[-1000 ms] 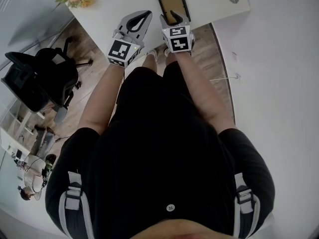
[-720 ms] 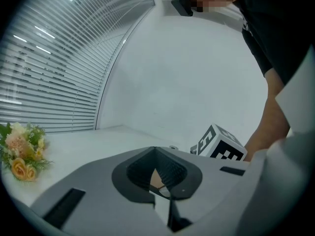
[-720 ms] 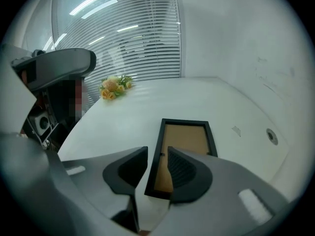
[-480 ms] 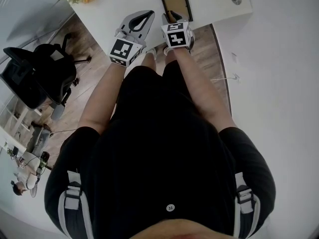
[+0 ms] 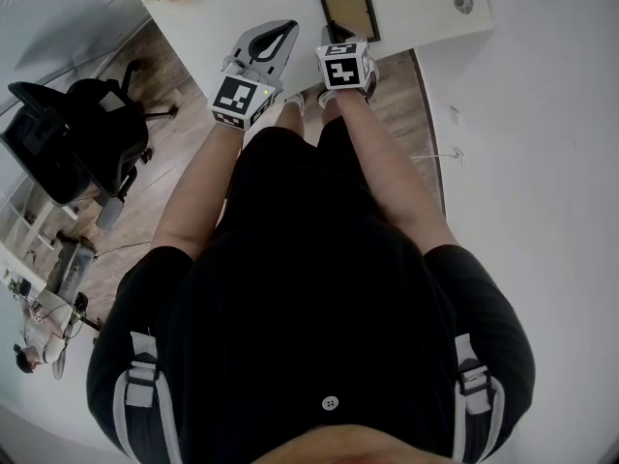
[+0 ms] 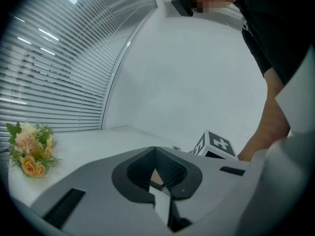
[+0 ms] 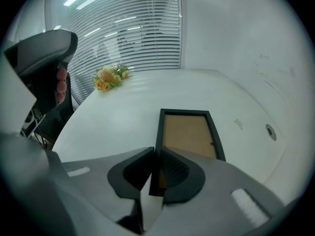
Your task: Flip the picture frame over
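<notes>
1. The person, in black clothing, stands at the near edge of the white table with both forearms extended toward it. A black office chair stands on the wooden floor to the person's left.

2. The left claw is held over the table's near edge. Its jaws meet tip to tip and grip nothing. A tan patch shows through the gap behind the tips. It is possibly the frame's backing, but the view is too tight to confirm this.

3. The right claw sits just beside the left claw and is angled steeply downward. Its jaws have just been closing. They now pinch the black rail at the near left corner of the picture frame.

4. The picture frame lies near the table's front edge with its brown backing facing up and one short side toward the person.

5. A small round insert is set into the table well to the right of the frame.

6. A flower bunch lies at the far left of the table, with window blinds behind it.
</notes>
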### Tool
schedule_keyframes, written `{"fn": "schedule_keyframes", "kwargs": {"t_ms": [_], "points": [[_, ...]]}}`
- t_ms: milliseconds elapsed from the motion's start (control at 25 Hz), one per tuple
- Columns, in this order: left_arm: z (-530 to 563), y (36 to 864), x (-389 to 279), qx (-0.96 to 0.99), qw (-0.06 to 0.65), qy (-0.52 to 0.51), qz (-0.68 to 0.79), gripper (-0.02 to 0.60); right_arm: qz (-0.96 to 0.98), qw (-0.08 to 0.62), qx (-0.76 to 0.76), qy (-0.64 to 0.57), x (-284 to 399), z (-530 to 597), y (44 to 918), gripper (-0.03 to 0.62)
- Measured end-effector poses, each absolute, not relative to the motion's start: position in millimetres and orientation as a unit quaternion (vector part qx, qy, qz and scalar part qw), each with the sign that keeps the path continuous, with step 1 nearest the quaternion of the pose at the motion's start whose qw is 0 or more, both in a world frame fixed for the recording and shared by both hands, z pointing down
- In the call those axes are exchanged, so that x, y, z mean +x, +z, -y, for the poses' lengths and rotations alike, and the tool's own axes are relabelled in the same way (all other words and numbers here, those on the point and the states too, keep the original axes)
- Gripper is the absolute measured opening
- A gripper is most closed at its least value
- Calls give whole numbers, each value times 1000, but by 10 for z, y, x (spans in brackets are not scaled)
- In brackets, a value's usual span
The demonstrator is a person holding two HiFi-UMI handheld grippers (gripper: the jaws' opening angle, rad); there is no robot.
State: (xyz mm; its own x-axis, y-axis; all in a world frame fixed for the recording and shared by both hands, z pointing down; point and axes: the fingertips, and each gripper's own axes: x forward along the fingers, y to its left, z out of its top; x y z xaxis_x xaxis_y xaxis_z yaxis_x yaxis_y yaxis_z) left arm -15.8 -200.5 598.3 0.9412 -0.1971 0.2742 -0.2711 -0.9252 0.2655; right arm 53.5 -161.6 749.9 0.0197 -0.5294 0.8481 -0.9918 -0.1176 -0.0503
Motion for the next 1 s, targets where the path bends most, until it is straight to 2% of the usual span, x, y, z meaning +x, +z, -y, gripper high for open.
{"fn": "schedule_keyframes", "kwargs": {"t_ms": [480,1000], "points": [[2023,5681,-287,975,144,102,138,3,605,272,649,372,518,1690,7079,51],[2082,5295,-525,968,128,68,204,3,651,205,615,396,371,1848,6594,51]]}}
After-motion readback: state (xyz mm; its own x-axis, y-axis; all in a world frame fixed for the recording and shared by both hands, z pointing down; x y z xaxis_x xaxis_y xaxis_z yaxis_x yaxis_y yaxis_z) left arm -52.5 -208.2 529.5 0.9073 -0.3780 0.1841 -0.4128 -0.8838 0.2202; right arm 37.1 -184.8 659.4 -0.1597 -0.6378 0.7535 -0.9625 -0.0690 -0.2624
